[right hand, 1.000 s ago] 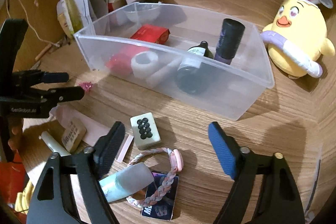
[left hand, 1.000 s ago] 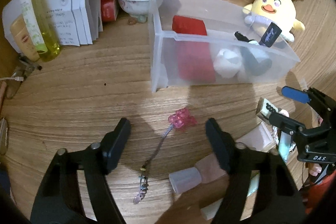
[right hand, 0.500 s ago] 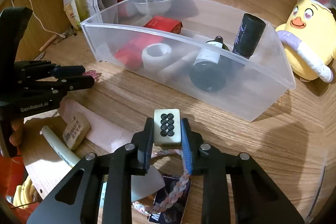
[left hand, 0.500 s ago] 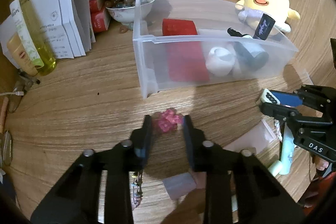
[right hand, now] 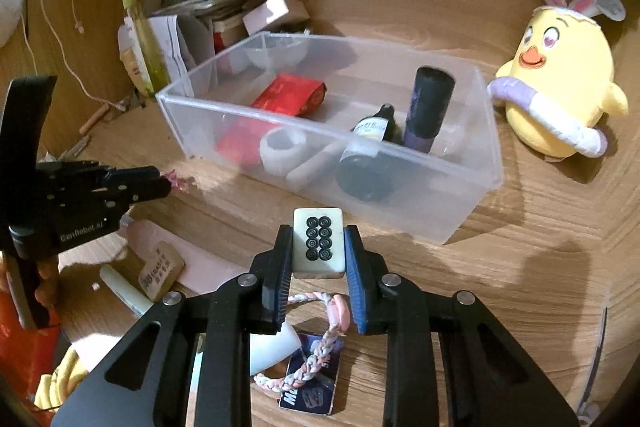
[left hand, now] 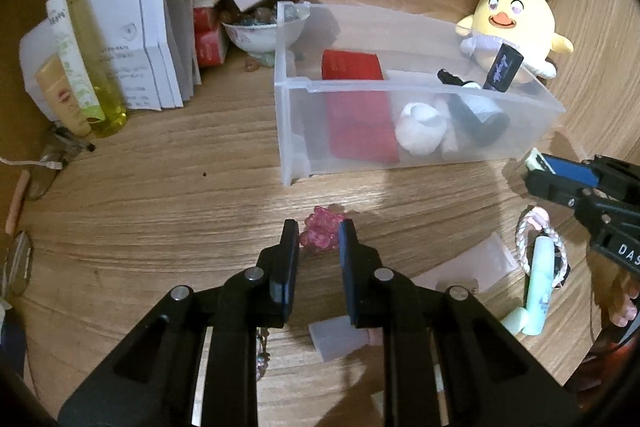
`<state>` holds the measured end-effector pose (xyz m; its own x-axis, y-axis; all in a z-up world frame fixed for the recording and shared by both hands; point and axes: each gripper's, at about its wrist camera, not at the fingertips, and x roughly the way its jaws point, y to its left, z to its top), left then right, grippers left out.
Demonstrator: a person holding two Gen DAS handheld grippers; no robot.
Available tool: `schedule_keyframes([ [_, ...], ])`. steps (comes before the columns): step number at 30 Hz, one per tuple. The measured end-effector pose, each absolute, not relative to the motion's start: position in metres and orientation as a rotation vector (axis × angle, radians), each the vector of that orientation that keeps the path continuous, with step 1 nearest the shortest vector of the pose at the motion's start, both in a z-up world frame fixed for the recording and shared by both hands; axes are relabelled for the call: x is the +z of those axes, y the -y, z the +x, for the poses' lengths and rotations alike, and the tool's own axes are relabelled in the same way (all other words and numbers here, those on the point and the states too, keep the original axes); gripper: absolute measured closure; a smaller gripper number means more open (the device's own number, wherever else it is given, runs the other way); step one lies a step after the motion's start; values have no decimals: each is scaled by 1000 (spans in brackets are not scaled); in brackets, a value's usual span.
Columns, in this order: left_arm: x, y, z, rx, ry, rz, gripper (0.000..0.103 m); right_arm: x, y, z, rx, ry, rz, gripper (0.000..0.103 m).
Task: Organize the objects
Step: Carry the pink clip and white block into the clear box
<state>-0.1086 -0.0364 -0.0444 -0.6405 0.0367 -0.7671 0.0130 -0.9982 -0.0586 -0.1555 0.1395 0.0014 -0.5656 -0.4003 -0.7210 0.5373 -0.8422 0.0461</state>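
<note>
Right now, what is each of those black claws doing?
Left gripper: shut on the pink beaded charm.
Right gripper: shut on the white dotted mahjong tile.

We've gone from both sets of jaws wide open to the left gripper (left hand: 319, 241) clamped on the pink bead charm (left hand: 321, 233) ahead of it and the right gripper (right hand: 319, 247) clamped on the mahjong tile (right hand: 319, 241), now lifted off the desk.

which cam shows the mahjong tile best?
Right wrist: the mahjong tile sits centred, dotted face up, clamped in the right gripper. Left wrist catches only a sliver of it at that gripper's tip near the frame edge.
</note>
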Motion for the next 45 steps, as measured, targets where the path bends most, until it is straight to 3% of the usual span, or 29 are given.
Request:
schedule_keyframes([
  [26, 47, 23, -96, 2953, 161, -929, 83, 57, -154, -153, -2471, -156, 833, 80],
  [45, 90, 21, -136, 2921, 221, -785, 83, 73, -165, -189, -2554, -170, 791, 80],
])
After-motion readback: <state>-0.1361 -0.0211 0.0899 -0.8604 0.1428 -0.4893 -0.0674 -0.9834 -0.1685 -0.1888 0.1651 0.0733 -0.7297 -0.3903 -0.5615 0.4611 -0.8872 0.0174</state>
